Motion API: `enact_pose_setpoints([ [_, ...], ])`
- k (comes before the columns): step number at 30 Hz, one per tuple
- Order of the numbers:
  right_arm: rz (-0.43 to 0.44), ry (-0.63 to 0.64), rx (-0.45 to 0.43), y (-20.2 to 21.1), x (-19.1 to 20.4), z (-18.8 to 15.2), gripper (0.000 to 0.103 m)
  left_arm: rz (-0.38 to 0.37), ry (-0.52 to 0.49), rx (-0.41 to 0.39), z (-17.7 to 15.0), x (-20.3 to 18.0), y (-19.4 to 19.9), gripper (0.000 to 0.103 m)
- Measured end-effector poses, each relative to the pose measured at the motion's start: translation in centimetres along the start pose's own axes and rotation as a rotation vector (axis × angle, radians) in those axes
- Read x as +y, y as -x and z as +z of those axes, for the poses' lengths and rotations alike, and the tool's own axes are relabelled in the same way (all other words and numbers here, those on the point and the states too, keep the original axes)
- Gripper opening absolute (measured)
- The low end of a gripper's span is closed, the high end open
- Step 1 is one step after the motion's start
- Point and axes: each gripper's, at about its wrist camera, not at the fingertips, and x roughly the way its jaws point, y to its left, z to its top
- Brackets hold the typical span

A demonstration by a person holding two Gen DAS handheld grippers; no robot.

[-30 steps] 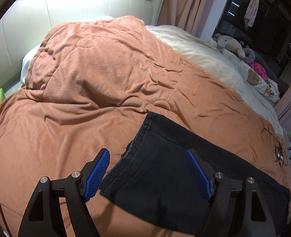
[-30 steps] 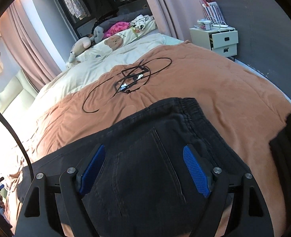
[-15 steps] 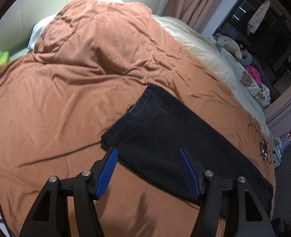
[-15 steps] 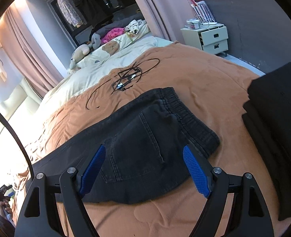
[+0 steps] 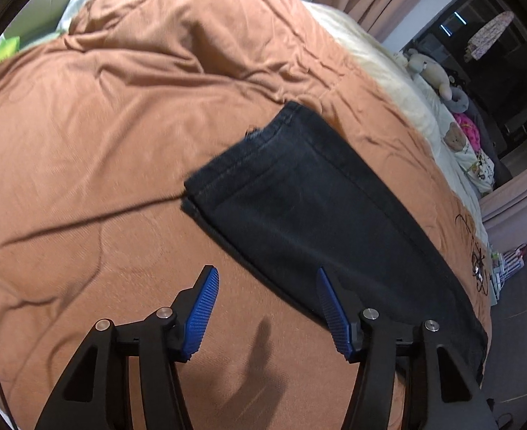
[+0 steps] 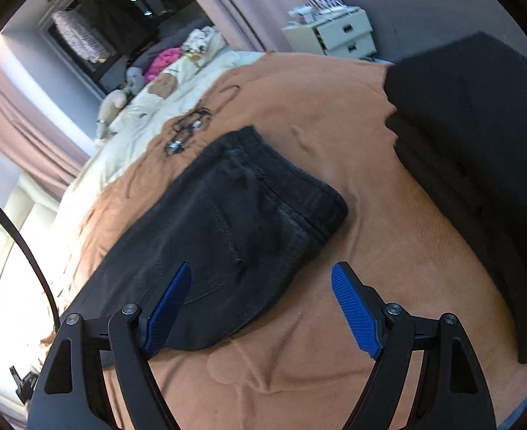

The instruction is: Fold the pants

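Right wrist: orange bedspread [image 6: 388, 251], black pants [image 6: 227, 236], white nightstand [image 6: 338, 34].

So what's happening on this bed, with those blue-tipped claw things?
A person is holding a two-finger gripper in each hand to fold a pair of black pants laid out long on the orange blanket. The pants look already folded leg over leg. The left gripper hovers open near the cuff end, and the right gripper hovers open by the waistband end. Neither is gripping anything. A stack of dark folded clothes sits to the right.
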Motion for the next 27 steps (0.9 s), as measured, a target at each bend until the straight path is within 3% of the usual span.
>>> enact_pose_setpoints([
  [16, -0.017, -0.093, 0.135, -7.2, -1.7, 1.5, 0.069, -0.017, 0.099, 0.073, -0.3, 0.7, -6.1, 0.056],
  [23, 0.026, -0.124, 0.123, -8.4, -2.4, 2.2, 0.069, -0.03, 0.13, 0.012, 0.4, 1.1, -7.1, 0.056],
  [24, 0.035, -0.133, 0.117, -8.5, -2.6, 2.2, 0.066, -0.031, 0.133, -0.007, 0.7, 1.1, -7.1, 0.051],
  [27, 0.063, -0.163, 0.095, -8.3, -3.5, 2.1, 0.041, -0.058, 0.152, -0.053, 1.2, 1.3, -6.4, 0.033],
])
